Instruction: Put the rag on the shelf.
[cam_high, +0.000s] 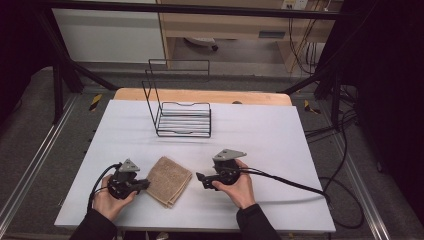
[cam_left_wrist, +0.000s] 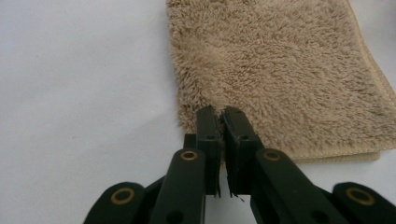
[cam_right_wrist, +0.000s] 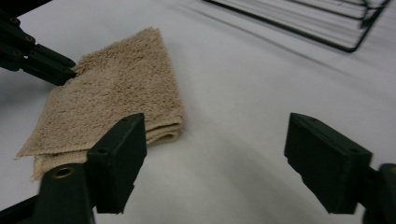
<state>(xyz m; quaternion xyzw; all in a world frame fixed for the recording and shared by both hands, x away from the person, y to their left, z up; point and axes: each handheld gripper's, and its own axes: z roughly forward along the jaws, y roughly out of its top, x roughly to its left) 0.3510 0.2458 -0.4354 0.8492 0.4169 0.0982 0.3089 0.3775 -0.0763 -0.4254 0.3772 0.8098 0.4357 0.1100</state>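
Folded tan towel (cam_high: 169, 181) lying flat on the white bench (cam_high: 260, 135), toward the near edge, between the two hands — folded layers stacked, with the hemmed edges showing along one side in the left gripper view (cam_left_wrist: 299, 70).

Left gripper (cam_high: 145, 184) held low at the towel's left edge, fingers (cam_left_wrist: 208, 133) clenched on the corner of the cloth; pads pressed nearly together with a sliver of terry pinched between them. Seen from the right gripper view as dark fingers biting the far corner of the towel (cam_right_wrist: 116, 93), that corner lifted slightly off the bench. Left hand (cam_high: 111, 199) wrapped around the gripper body, cable looping out to the left side.

Right gripper (cam_high: 200, 178) just beside the towel's right edge, apart from it, pointing left toward the cloth. Fingers (cam_right_wrist: 119, 158) released and standing wide, nothing between them but bare bench; one finger in front of the towel's near folded edge in its own view, whether touching cannot be told. Right hand (cam_high: 237, 187) gripping from behind, cable trailing off to the right and over the bench edge.

Black wire rack (cam_high: 182, 117) standing at the far middle of the bench, well apart from the towel and both grippers — tall back frame upright, low slatted tray in front.
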